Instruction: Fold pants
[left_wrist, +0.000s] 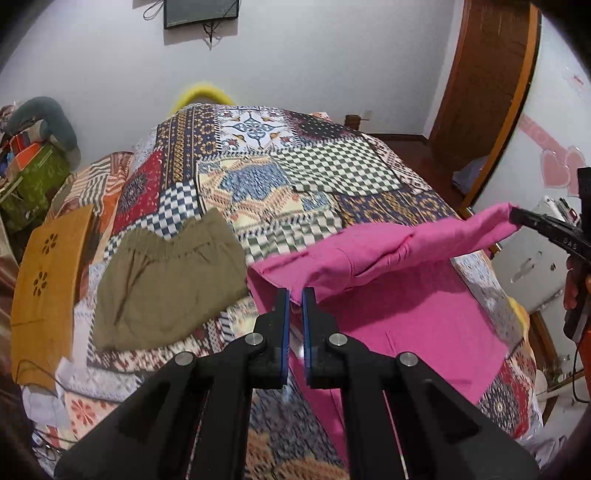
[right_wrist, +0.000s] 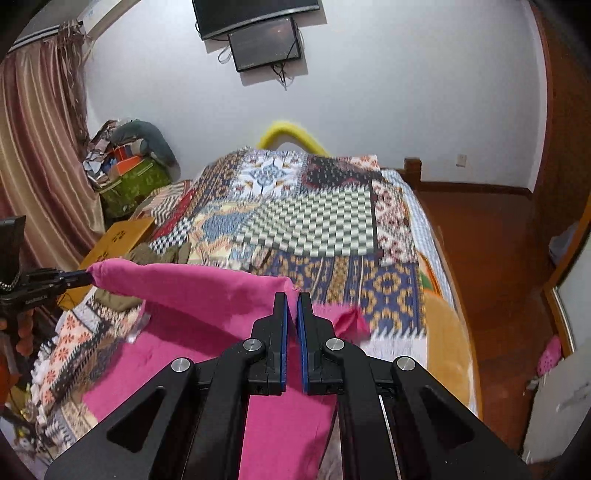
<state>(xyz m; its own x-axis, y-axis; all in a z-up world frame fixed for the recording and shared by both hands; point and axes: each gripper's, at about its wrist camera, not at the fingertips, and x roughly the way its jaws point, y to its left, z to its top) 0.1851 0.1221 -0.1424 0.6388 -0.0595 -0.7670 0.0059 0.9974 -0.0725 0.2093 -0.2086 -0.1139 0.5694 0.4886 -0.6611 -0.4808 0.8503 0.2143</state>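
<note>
Bright pink pants (left_wrist: 388, 288) lie on the patchwork bed, their far edge lifted off the cover. My left gripper (left_wrist: 295, 295) is shut on one corner of that lifted edge. My right gripper (right_wrist: 291, 299) is shut on the other corner, and it shows at the right of the left wrist view (left_wrist: 517, 216). The left gripper shows at the left of the right wrist view (right_wrist: 86, 277). The pink cloth (right_wrist: 207, 291) hangs stretched between the two grippers, with the rest spread on the bed below.
Folded olive-green pants (left_wrist: 166, 280) lie on the patchwork bed cover (left_wrist: 321, 173) to the left of the pink ones. A yellow-brown wooden board (left_wrist: 48, 288) lies at the bed's left edge. Piled clutter (right_wrist: 129, 170) stands by the curtain. Wooden floor (right_wrist: 491, 240) runs along the right.
</note>
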